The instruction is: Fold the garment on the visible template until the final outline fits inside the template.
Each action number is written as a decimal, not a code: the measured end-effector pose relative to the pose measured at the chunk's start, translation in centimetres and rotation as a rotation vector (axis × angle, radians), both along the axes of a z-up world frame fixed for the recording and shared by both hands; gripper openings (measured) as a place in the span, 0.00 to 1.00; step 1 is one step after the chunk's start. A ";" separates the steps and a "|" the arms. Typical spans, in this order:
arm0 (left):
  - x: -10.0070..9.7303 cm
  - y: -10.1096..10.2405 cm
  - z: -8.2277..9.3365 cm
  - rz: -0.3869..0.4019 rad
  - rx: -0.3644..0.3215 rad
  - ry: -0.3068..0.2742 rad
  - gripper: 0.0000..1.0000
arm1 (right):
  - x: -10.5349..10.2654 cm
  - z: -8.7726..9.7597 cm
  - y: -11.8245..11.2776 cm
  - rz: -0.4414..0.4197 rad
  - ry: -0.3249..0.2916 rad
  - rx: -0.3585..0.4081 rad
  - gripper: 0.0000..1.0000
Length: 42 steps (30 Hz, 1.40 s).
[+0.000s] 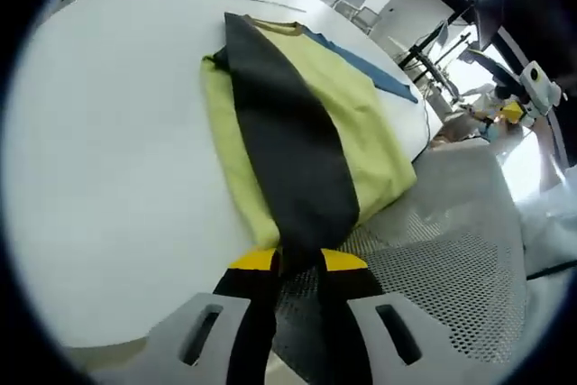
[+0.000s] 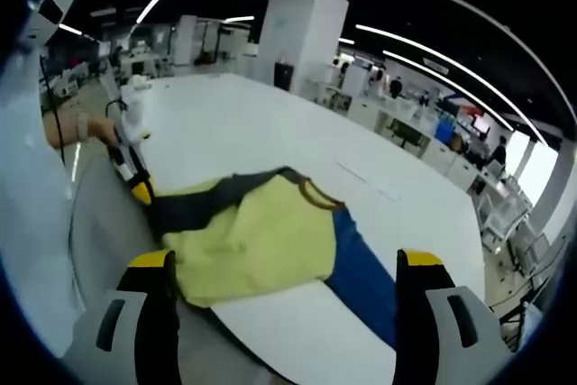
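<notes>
I'm seeing my left hand-held gripper [image 1: 298,263] reaching low over the near edge of the white worktop [image 1: 108,160], its jaws pinching together on the dark sleeve [image 1: 288,142] of the yellow garment [image 1: 361,123]. The garment is lying on the worktop over a blue template [image 2: 361,277]. My right hand-held gripper [image 2: 287,286] is hovering above, jaws spreading wide, touching nothing. A hand [image 2: 99,129] is gripping the left tool.
</notes>
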<state>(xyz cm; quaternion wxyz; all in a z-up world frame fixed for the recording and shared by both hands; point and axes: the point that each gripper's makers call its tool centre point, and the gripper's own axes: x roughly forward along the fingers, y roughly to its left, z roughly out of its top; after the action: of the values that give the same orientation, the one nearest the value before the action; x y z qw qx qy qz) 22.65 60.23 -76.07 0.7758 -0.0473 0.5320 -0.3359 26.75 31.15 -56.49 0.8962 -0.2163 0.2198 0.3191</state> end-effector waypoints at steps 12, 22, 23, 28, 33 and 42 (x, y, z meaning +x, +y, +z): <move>-0.3 -0.3 -0.7 -0.073 0.046 0.034 0.00 | 0.5 0.2 0.2 0.012 -0.002 -0.005 1.00; -0.2 0.0 0.5 -0.050 0.008 0.035 0.00 | 0.7 0.3 0.0 0.013 -0.001 -0.007 1.00; 0.0 0.2 0.9 -0.043 0.003 0.023 0.00 | 0.7 0.3 0.2 0.019 -0.001 -0.002 1.00; 1.2 1.7 2.4 -0.020 0.021 -0.015 0.00 | 0.8 0.3 0.3 0.030 -0.004 -0.014 1.00; 3.1 3.7 4.1 0.004 0.039 -0.066 0.00 | 0.8 0.4 0.4 0.033 -0.008 -0.008 1.00; 6.0 9.3 4.1 0.056 0.166 -0.087 0.00 | 0.8 0.4 0.3 0.029 -0.013 -0.010 1.00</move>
<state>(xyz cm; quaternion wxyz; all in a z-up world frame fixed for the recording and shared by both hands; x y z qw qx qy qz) 28.64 69.52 -71.97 0.8085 0.0167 0.5223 -0.2706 27.52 31.42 -56.07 0.8917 -0.2261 0.2125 0.3296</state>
